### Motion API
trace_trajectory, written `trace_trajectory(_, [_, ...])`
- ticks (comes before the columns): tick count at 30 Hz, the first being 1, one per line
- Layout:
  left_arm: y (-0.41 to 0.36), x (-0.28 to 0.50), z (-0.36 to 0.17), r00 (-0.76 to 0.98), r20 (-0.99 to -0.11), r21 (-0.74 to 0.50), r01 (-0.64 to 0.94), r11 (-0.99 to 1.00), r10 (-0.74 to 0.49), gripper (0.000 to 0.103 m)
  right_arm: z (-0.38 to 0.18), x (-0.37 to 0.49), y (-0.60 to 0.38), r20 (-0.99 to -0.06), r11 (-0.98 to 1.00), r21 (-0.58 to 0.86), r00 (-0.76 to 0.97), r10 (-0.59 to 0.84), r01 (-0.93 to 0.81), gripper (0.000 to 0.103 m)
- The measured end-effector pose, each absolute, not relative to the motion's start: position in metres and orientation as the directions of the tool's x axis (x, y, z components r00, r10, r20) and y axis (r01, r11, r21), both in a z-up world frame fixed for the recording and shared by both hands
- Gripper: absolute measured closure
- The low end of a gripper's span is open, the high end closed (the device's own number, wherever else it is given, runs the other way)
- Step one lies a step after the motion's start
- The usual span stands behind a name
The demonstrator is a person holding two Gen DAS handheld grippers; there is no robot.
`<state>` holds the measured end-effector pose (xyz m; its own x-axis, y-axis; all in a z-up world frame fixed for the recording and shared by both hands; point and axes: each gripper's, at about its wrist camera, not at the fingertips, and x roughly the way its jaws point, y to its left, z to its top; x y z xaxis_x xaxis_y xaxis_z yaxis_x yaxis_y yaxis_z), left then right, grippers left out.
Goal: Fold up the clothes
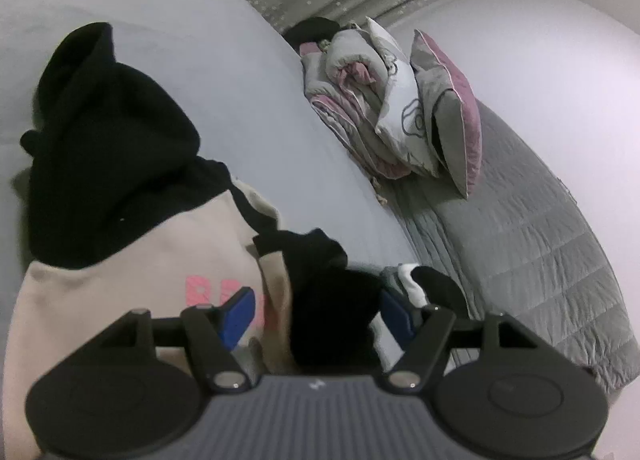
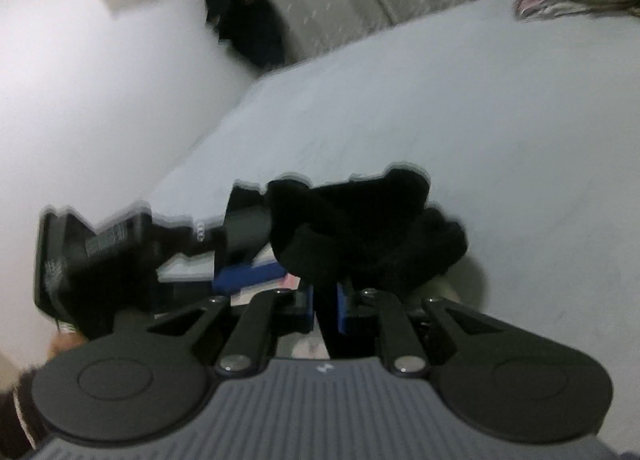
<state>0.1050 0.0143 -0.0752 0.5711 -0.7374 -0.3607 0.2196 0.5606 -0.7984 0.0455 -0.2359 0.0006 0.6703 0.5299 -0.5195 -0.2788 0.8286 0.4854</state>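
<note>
Beside the hoodie point(image 1: 132, 196) on the bed point(image 1: 256, 72), left gripper point(image 1: 318, 318) spread around its black cuff point(image 1: 336, 316), which right gripper point(image 2: 323, 310) pinches, likely for folding.

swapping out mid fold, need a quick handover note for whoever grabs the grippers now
Left gripper: open, jaws either side of a black sleeve, not clamped.
Right gripper: shut on black fabric of the same garment, it seems.
Hoodie, beige body with black hood, lies rumpled on the pale bed sheet.
Done: no neat fold visible.
Left: close left, tuck sleeves, fold body.
</note>
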Motion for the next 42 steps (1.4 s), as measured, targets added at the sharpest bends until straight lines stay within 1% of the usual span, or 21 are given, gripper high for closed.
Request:
trace_trajectory(3, [0.012,0.105,-0.077,0.578,-0.380,-0.785,0.211,0.582,-0.722,0.036,-0.014,0.048,-0.223,-0.584,0.841,0.459,0.616,0.529,-0.287,0.088])
trace_trajectory(4, [0.011,0.106,-0.078,0.579,-0.391,-0.778,0.206,0.593,-0.715,0.042,-0.016,0.049,-0.221,-0.596,0.844,0.453,0.606,0.527,-0.288,0.087])
trace_trajectory(5, [0.010,0.106,-0.079,0.578,-0.407,-0.767,0.205,0.608,-0.708,0.047,-0.019,0.050,-0.219,-0.608,0.846,0.448,0.596,0.525,-0.288,0.085])
trace_trajectory(6, [0.008,0.107,-0.080,0.576,-0.422,-0.756,0.203,0.622,-0.701,0.058,-0.021,0.051,-0.217,-0.619,0.849,0.443,0.586,0.523,-0.289,0.083])
trace_trajectory(7, [0.006,0.108,-0.080,0.573,-0.438,-0.742,0.204,0.639,-0.692,0.077,-0.019,0.051,-0.217,-0.623,0.850,0.438,0.583,0.522,-0.293,0.083])
trace_trajectory(8, [0.005,0.108,-0.080,0.571,-0.455,-0.728,0.204,0.655,-0.684,0.088,-0.016,0.050,-0.218,-0.626,0.851,0.434,0.580,0.521,-0.296,0.082])
trace_trajectory(9, [0.004,0.109,-0.080,0.568,-0.472,-0.713,0.205,0.671,-0.674,0.094,-0.011,0.053,-0.222,-0.622,0.848,0.439,0.580,0.526,-0.298,0.079])
trace_trajectory(10, [0.004,0.109,-0.081,0.569,-0.484,-0.702,0.201,0.683,-0.665,0.094,-0.006,0.056,-0.227,-0.618,0.844,0.446,0.580,0.531,-0.299,0.075])
trace_trajectory(12, [0.008,0.108,-0.083,0.568,-0.504,-0.684,0.197,0.702,-0.650,0.094,0.002,0.059,-0.242,-0.579,0.823,0.484,0.596,0.556,-0.297,0.049])
trace_trajectory(13, [0.008,0.109,-0.084,0.568,-0.510,-0.680,0.194,0.708,-0.646,0.095,0.007,0.059,-0.248,-0.557,0.818,0.495,0.615,0.558,-0.293,0.045])
trace_trajectory(14, [0.011,0.107,-0.086,0.567,-0.515,-0.677,0.191,0.711,-0.643,0.095,0.011,0.058,-0.253,-0.539,0.819,0.497,0.638,0.550,-0.286,0.043])
trace_trajectory(17, [0.011,0.104,-0.088,0.567,-0.522,-0.667,0.194,0.719,-0.637,0.095,0.021,0.063,-0.267,-0.503,0.834,0.491,0.699,0.508,-0.252,0.043])
trace_trajectory(25, [0.006,0.103,-0.093,0.551,-0.544,-0.650,0.200,0.733,-0.633,0.094,0.005,0.080,-0.280,-0.525,0.865,0.483,0.745,0.412,-0.137,0.043])
trace_trajectory(26, [0.006,0.103,-0.094,0.550,-0.546,-0.647,0.202,0.735,-0.632,0.093,0.003,0.082,-0.282,-0.528,0.867,0.482,0.750,0.400,-0.123,0.044])
trace_trajectory(27, [0.006,0.102,-0.095,0.549,-0.548,-0.644,0.204,0.737,-0.631,0.091,0.001,0.084,-0.283,-0.530,0.870,0.481,0.754,0.387,-0.108,0.058])
trace_trajectory(28, [0.006,0.102,-0.095,0.549,-0.550,-0.640,0.207,0.740,-0.629,0.088,-0.001,0.086,-0.285,-0.533,0.872,0.480,0.758,0.375,-0.094,0.068])
trace_trajectory(29, [0.006,0.102,-0.096,0.549,-0.552,-0.636,0.210,0.743,-0.628,0.087,-0.003,0.088,-0.287,-0.536,0.874,0.479,0.763,0.362,-0.079,0.077])
trace_trajectory(30, [0.007,0.102,-0.096,0.549,-0.550,-0.634,0.215,0.743,-0.629,0.085,-0.005,0.090,-0.288,-0.539,0.876,0.477,0.766,0.350,-0.064,0.081])
trace_trajectory(32, [0.007,0.102,-0.096,0.547,-0.549,-0.635,0.218,0.741,-0.632,0.080,-0.009,0.095,-0.292,-0.544,0.880,0.474,0.774,0.324,-0.035,0.083])
trace_trajectory(34, [0.007,0.102,-0.097,0.547,-0.549,-0.633,0.223,0.741,-0.633,0.070,-0.008,0.095,-0.293,-0.535,0.885,0.464,0.790,0.298,-0.020,0.085])
trace_trajectory(42, [0.007,0.099,-0.093,0.540,-0.530,-0.639,0.251,0.727,-0.653,0.066,0.024,0.078,-0.296,-0.422,0.920,0.391,0.886,0.192,-0.013,0.087])
